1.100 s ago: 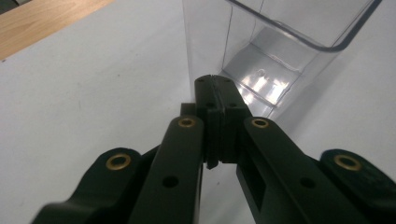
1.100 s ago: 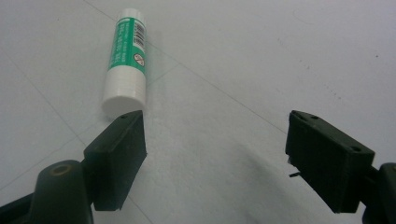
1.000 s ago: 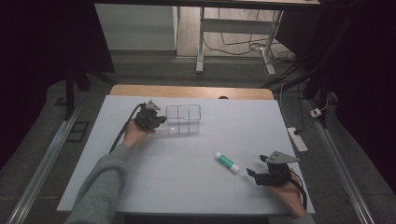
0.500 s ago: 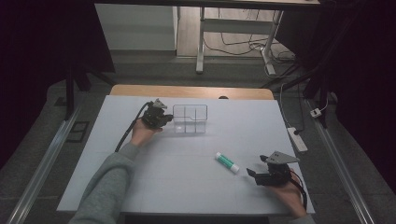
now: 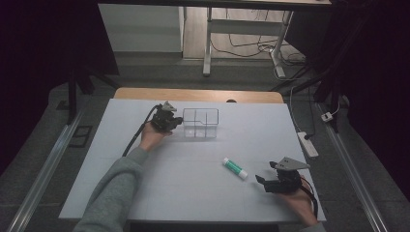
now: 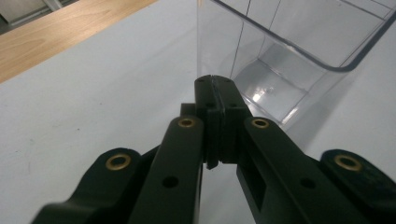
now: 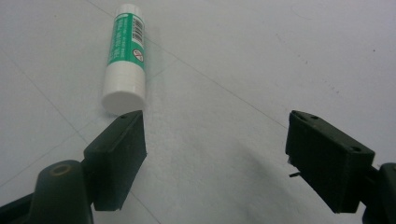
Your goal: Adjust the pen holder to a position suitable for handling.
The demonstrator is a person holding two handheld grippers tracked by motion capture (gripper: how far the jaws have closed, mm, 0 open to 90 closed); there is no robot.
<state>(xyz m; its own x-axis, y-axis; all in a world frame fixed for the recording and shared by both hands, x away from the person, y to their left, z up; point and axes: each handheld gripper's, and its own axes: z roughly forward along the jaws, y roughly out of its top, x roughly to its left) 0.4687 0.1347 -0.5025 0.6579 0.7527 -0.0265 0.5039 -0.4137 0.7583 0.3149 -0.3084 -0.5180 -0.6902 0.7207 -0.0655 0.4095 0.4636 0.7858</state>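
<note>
My left gripper point(image 5: 177, 121) is at the back left of the white table point(image 5: 193, 193), shut with nothing between its jaws. In the left gripper view its closed tips point(image 6: 215, 86) sit right at the near corner of a clear plastic divided box point(image 6: 299, 51); whether they touch it I cannot tell. The box point(image 5: 200, 123) is empty. My right gripper point(image 5: 265, 173) rests at the front right, open and pointing left at a green and white glue stick point(image 5: 235, 167). In the right gripper view the glue stick point(image 7: 123, 56) lies just beyond the left jaw of my right gripper point(image 7: 215, 144), outside the gap.
A wooden strip point(image 5: 198, 94) runs along the table's far edge. Beyond it are table legs point(image 5: 208, 43) and cables on the floor. A power strip point(image 5: 308, 144) lies off the right edge. A grey sleeve point(image 5: 116, 193) crosses the front left.
My left gripper has moved a little to the right, and the clear box sits slightly further right than before. The right gripper and glue stick have stayed put.
</note>
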